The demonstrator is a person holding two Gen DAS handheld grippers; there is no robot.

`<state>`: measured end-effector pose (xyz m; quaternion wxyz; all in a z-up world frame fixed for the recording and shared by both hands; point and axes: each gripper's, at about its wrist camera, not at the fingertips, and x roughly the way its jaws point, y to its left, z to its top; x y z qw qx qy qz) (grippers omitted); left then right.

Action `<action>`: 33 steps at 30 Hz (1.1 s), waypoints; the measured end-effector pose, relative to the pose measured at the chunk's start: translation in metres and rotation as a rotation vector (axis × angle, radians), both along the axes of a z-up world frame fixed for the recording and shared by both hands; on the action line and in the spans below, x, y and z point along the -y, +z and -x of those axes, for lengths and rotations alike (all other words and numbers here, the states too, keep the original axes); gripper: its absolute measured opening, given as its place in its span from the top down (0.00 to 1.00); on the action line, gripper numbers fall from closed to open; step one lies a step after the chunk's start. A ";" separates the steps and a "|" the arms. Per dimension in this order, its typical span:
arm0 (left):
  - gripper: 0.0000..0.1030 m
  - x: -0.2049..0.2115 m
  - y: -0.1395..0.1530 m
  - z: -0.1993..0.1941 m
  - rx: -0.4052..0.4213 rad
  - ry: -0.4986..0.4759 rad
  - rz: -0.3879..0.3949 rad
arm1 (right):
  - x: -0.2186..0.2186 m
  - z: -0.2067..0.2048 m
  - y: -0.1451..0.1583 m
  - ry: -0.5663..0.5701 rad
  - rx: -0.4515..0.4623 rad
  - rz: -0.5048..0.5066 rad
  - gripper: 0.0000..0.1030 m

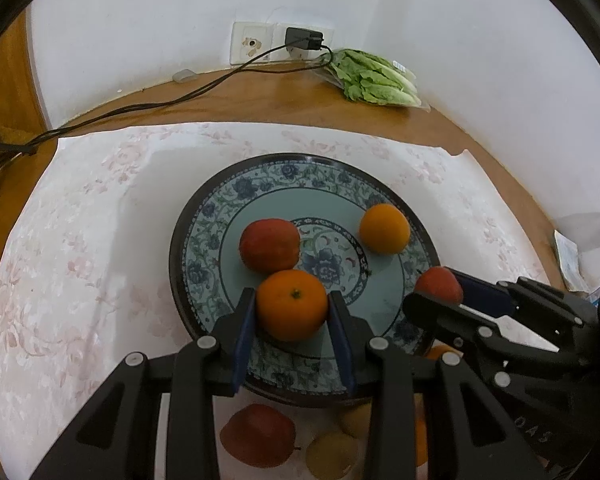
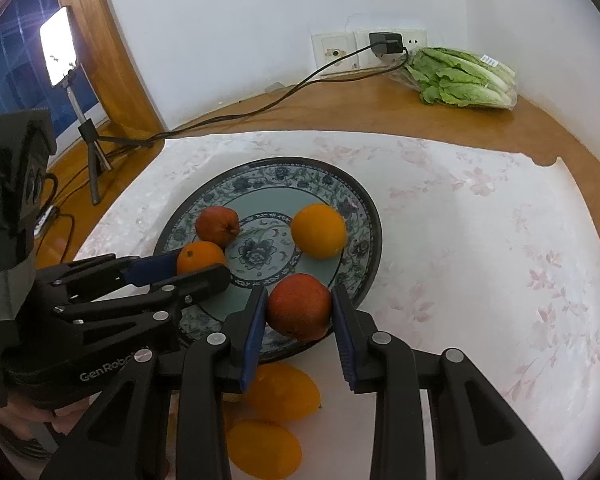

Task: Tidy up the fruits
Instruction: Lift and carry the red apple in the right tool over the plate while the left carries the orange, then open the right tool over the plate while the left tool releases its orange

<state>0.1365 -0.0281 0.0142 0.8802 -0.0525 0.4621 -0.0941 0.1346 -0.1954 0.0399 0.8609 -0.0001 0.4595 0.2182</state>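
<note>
Where walls meet — floral cloth (image 1: 80, 240), wood.

Blue-flowered plate (image 1: 204, 216) on pink-blossom white cloth (image 1: 80, 216)
Orange tangerine (image 1: 292, 305) at centre; red apple (image 2: 299, 306) lower centre; green lettuce (image 1: 374, 78) upper right.
</note>
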 end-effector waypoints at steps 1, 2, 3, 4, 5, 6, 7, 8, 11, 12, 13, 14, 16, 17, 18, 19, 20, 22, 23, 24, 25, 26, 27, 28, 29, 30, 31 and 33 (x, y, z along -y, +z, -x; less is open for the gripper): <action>0.64 0.000 0.000 0.000 0.000 0.000 0.001 | 0.000 0.000 0.000 0.001 0.003 0.004 0.68; 0.64 0.000 0.000 -0.001 0.000 -0.001 -0.001 | -0.001 0.000 0.000 0.002 0.007 0.008 0.68; 0.64 0.000 0.000 0.000 0.000 -0.001 -0.001 | -0.002 0.000 0.000 0.004 0.011 0.012 0.68; 0.64 0.000 0.000 0.000 -0.001 -0.001 -0.003 | -0.002 0.001 -0.001 0.007 0.015 0.015 0.68; 0.64 0.000 0.000 0.000 -0.001 0.000 -0.003 | -0.002 0.001 0.000 0.008 0.018 0.016 0.68; 0.64 0.000 0.000 0.000 -0.003 0.000 -0.006 | -0.002 0.001 0.000 0.010 0.019 0.015 0.68; 0.64 0.000 0.000 0.000 -0.004 0.000 -0.007 | -0.002 0.002 0.000 0.012 0.018 0.014 0.68; 0.64 0.000 0.000 0.000 -0.005 0.002 -0.006 | -0.003 0.003 0.000 0.015 0.018 0.015 0.68; 0.64 -0.001 0.001 -0.002 -0.014 0.005 0.002 | -0.007 0.003 -0.001 0.027 0.023 0.033 0.68; 0.64 -0.001 0.001 -0.002 -0.017 0.005 0.004 | -0.008 0.003 -0.001 0.030 0.022 0.037 0.68; 0.64 -0.002 0.001 -0.001 -0.019 0.005 0.006 | -0.008 0.004 -0.002 0.031 0.021 0.037 0.68; 0.64 -0.002 0.001 -0.002 -0.021 0.006 0.008 | -0.009 0.004 -0.002 0.031 0.020 0.037 0.68; 0.64 -0.002 0.002 -0.001 -0.026 0.006 0.009 | -0.010 0.004 -0.002 0.028 0.020 0.036 0.68; 0.64 -0.003 0.002 0.000 -0.028 0.007 0.010 | -0.010 0.004 -0.002 0.027 0.020 0.035 0.68; 0.64 -0.003 0.002 0.000 -0.028 0.006 0.008 | -0.009 0.004 -0.002 0.026 0.018 0.032 0.68; 0.64 -0.003 0.003 0.001 -0.029 0.004 0.005 | -0.009 0.004 -0.002 0.027 0.015 0.028 0.68; 0.63 -0.002 0.003 0.002 -0.031 0.003 -0.001 | -0.010 0.004 -0.002 0.030 0.011 0.024 0.68; 0.59 -0.002 0.005 0.004 -0.031 0.003 -0.015 | -0.010 0.006 -0.002 0.043 -0.002 0.014 0.67; 0.58 -0.002 0.006 0.006 -0.029 0.005 -0.023 | -0.010 0.006 -0.001 0.047 -0.004 0.013 0.67; 0.56 -0.003 0.009 0.008 -0.024 0.006 -0.028 | -0.010 0.007 0.000 0.051 -0.003 0.012 0.65; 0.53 -0.004 0.011 0.009 -0.019 0.008 -0.029 | -0.009 0.008 0.001 0.052 0.001 0.012 0.62; 0.52 -0.006 0.013 0.011 -0.013 0.011 -0.029 | -0.009 0.009 0.002 0.051 0.006 0.011 0.60; 0.49 -0.007 0.015 0.013 -0.010 0.013 -0.028 | -0.008 0.010 0.004 0.049 0.013 0.009 0.57; 0.47 -0.009 0.017 0.014 -0.010 0.016 -0.028 | -0.007 0.011 0.006 0.048 0.019 0.005 0.55; 0.46 -0.010 0.019 0.015 -0.011 0.018 -0.026 | -0.007 0.012 0.007 0.047 0.024 0.002 0.55; 0.45 -0.011 0.021 0.017 -0.011 0.020 -0.023 | -0.006 0.013 0.009 0.046 0.026 0.001 0.54; 0.44 -0.013 0.023 0.019 -0.008 0.022 -0.019 | -0.006 0.014 0.010 0.045 0.029 0.001 0.53; 0.43 -0.015 0.026 0.023 -0.004 0.026 -0.012 | -0.006 0.017 0.013 0.046 0.034 -0.001 0.53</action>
